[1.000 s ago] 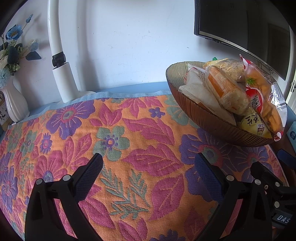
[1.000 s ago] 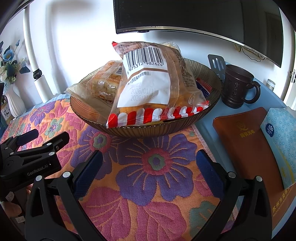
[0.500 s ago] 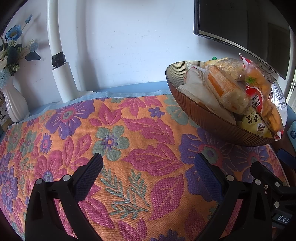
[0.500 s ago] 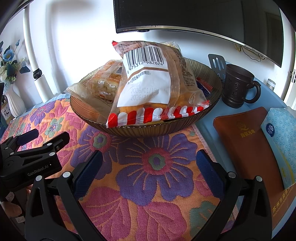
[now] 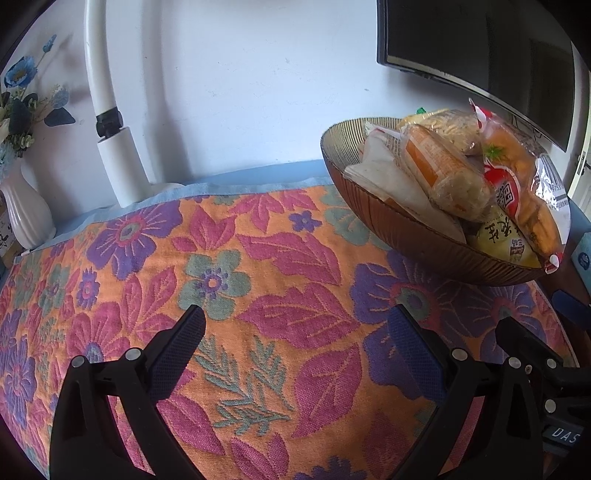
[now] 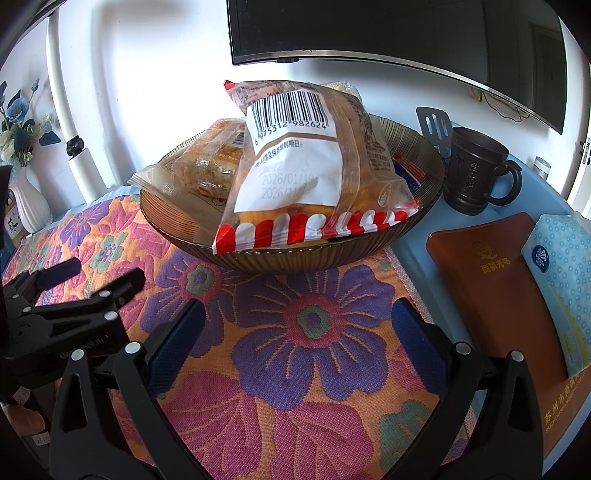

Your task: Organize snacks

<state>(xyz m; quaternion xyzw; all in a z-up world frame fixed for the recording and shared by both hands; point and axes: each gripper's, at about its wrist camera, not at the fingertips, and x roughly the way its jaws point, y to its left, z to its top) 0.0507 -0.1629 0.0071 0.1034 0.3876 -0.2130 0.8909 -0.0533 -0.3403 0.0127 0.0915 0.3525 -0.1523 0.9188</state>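
A ribbed brown glass bowl (image 6: 280,258) sits on the floral cloth (image 6: 310,325) and is piled with wrapped snacks. On top lies a big clear bag with a barcode and a red-and-white striped edge (image 6: 306,173); a wrapped cake (image 6: 210,166) lies to its left. In the left wrist view the bowl (image 5: 417,240) is at the right with an orange-wrapped roll (image 5: 443,173) and a red-labelled bag (image 5: 517,184). My left gripper (image 5: 295,332) is open and empty over the cloth. My right gripper (image 6: 299,321) is open and empty in front of the bowl. The left gripper also shows in the right wrist view (image 6: 96,277).
A dark mug (image 6: 476,173) and a slotted spatula (image 6: 434,123) stand right of the bowl. A brown leather folder (image 6: 495,291) and a blue dotted tissue pack (image 6: 561,266) lie at the right. A white vase with blue flowers (image 5: 22,210), a white lamp post (image 5: 114,162) and a monitor (image 6: 369,29) line the back wall.
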